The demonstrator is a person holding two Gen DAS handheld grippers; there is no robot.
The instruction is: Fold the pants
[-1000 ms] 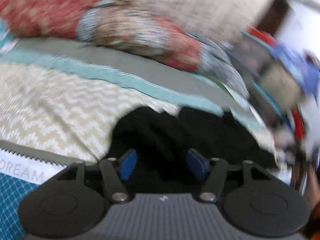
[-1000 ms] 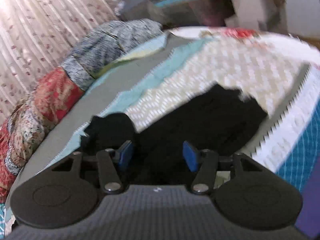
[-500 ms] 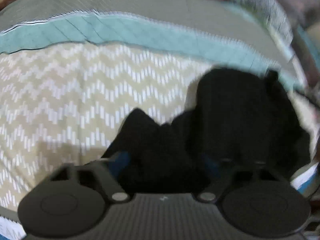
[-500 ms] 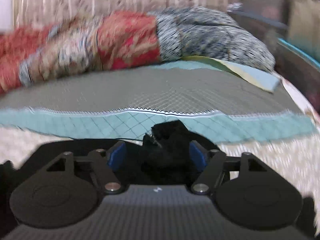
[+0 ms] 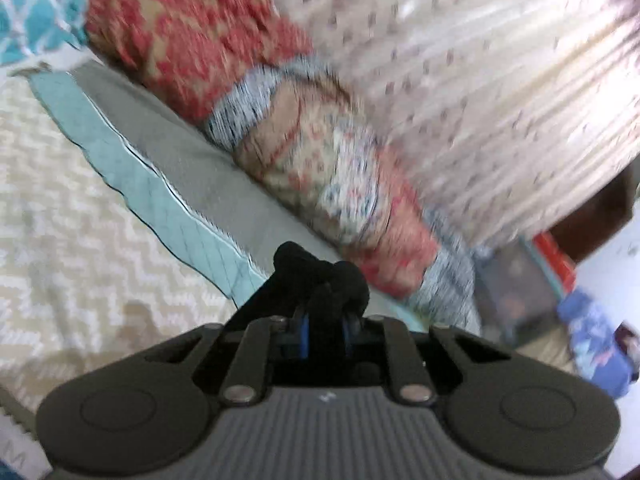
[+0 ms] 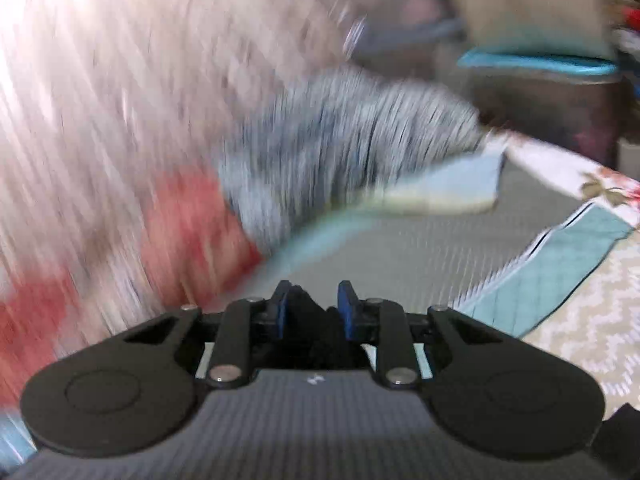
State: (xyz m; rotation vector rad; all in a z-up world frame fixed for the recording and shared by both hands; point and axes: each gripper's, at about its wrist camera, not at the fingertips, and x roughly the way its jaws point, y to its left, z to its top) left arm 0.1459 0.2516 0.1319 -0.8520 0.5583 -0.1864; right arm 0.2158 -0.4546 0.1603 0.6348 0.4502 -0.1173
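The black pants (image 5: 320,272) show only as a bunched fold sticking up between the blue pads of my left gripper (image 5: 325,334). Its jaws are closing and the pads press on the cloth. In the right wrist view another black wad of the pants (image 6: 308,320) sits between the blue pads (image 6: 280,312) of my right gripper (image 6: 314,310). Those jaws are closing too, pinching the fabric. Both grippers are held above the bed; the rest of the pants hangs out of view beneath them.
A chevron bedspread (image 5: 60,240) with a teal band (image 5: 168,200) and a grey band lies below. A long red and grey patterned bolster (image 5: 312,148) runs along a pale curtain (image 5: 480,80). Cluttered boxes (image 6: 520,8) stand past the bed's end.
Both grippers were open over the black pile on the bed; now each has closed on a fold of black cloth and lifted. Both views swung up toward bolster and curtain.
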